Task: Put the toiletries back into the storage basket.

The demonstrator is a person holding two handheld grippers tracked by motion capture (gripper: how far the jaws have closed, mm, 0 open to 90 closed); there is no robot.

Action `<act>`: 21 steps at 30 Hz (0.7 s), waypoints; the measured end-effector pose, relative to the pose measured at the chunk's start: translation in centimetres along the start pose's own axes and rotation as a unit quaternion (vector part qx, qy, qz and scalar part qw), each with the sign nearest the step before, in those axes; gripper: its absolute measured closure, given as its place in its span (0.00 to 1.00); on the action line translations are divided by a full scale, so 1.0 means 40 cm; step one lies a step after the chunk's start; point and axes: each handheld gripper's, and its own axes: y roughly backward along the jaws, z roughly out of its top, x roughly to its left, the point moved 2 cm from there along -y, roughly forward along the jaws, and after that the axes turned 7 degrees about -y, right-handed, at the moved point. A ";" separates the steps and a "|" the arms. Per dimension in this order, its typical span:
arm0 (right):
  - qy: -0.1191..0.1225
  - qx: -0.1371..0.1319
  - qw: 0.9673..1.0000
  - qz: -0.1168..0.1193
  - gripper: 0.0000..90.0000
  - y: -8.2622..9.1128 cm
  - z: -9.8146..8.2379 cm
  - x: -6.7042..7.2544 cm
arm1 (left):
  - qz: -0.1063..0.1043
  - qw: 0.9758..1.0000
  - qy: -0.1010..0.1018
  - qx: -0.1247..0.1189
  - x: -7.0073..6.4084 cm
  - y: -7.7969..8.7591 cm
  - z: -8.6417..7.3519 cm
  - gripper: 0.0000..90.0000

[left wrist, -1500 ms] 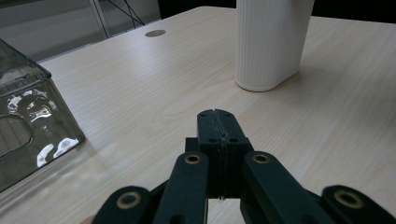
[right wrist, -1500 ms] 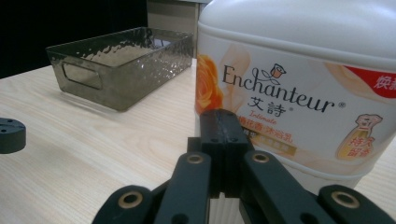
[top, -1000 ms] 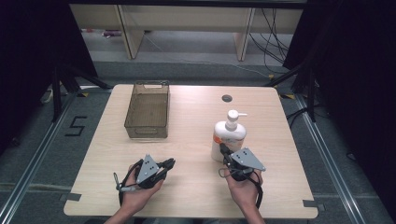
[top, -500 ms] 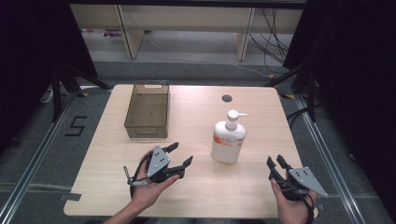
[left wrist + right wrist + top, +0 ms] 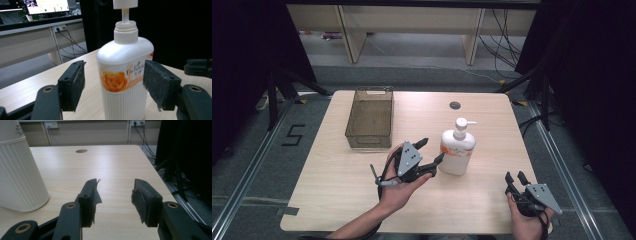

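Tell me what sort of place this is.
Probably a lab or office workroom set up for recording, not a home. A bare wooden table stands between black curtains; cables trail along the floor behind it, and a lit monitor sits on a desk nearby.

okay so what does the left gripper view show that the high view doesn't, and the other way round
Left gripper view alone: the orange rose print on the pump bottle, which stands between that gripper's open pads without visible contact.

High view alone: the mesh basket at the table's far left, the right gripper open near the front right corner, and both hands.

Shared: the bottle, the left gripper and the wooden table.
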 end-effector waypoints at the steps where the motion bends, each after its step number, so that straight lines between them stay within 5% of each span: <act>1: -0.001 0.000 1.000 -0.005 0.60 -0.001 0.000 0.000 | 0.001 1.000 -0.003 -0.001 -0.004 -0.007 0.007 0.37; 10: 0.003 -0.004 1.000 -0.018 0.60 -0.008 -0.005 0.008 | 0.014 1.000 0.002 -0.021 -0.027 -0.063 0.059 0.38; 14: 0.008 0.003 1.000 0.001 0.60 -0.016 -0.013 0.008 | 0.021 0.999 0.003 -0.026 -0.038 -0.085 0.079 0.38; 16: -0.006 0.012 1.000 -0.019 0.60 -0.013 -0.016 0.014 | 0.024 0.999 0.002 -0.025 -0.044 -0.095 0.086 0.38; 17: 0.018 0.008 1.000 -0.018 0.60 -0.014 -0.013 0.004 | 0.027 0.999 0.003 -0.026 -0.046 -0.099 0.089 0.38; 21: 0.004 0.008 1.000 -0.011 0.60 -0.020 -0.018 0.005 | 0.029 0.999 0.003 -0.026 -0.052 -0.111 0.096 0.40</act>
